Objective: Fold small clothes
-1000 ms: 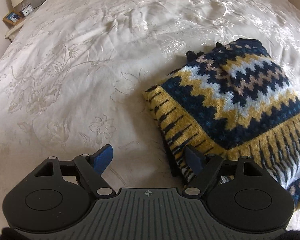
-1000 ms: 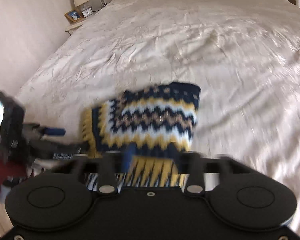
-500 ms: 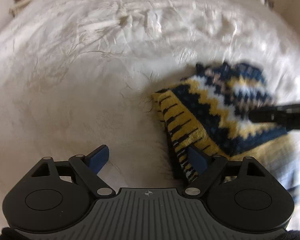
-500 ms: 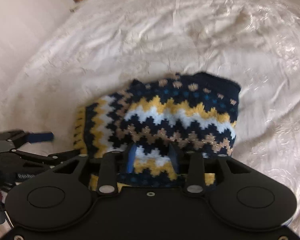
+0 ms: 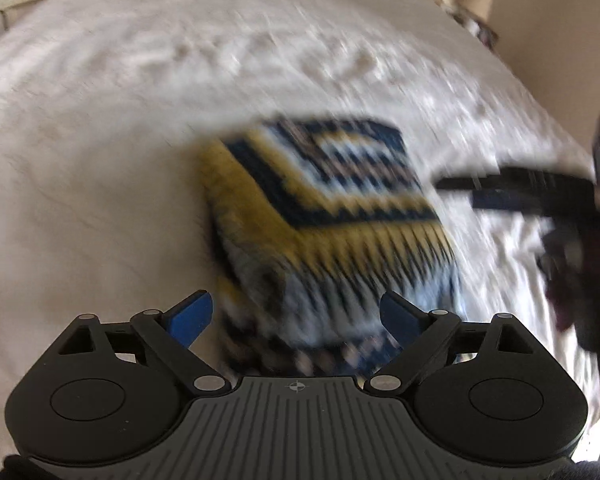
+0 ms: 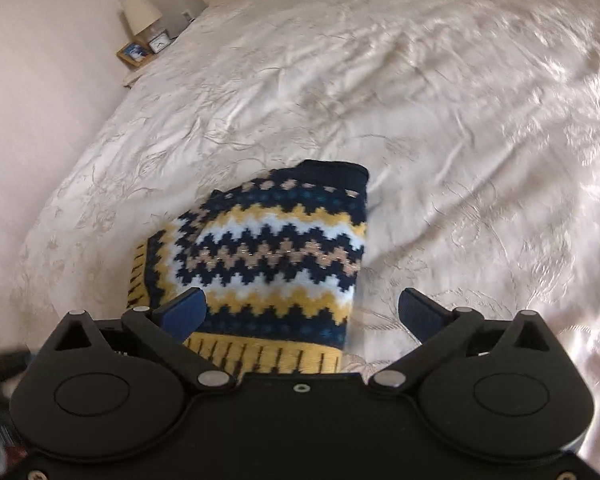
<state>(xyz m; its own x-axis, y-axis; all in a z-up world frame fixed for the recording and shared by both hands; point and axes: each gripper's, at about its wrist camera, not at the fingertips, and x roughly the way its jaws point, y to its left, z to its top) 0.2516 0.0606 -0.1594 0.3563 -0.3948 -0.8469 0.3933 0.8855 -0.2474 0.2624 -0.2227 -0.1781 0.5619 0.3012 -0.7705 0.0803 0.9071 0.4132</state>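
Note:
A small knitted sweater with navy, yellow, white and tan zigzag bands lies folded on the white bedspread. It also shows, blurred, in the left wrist view. My left gripper is open and empty, just in front of the sweater's near edge. My right gripper is open and empty, with its left finger over the sweater's yellow hem. The right gripper also shows in the left wrist view at the right, beside the sweater.
A bedside table with a lamp, a clock and a framed picture stands at the bed's far left corner by the wall. Another lamp stands at the far right. Bare bedspread surrounds the sweater.
My right gripper, partly closed over the sweater half a second ago, has opened wide and drawn back. My left gripper has swung to face the sweater.

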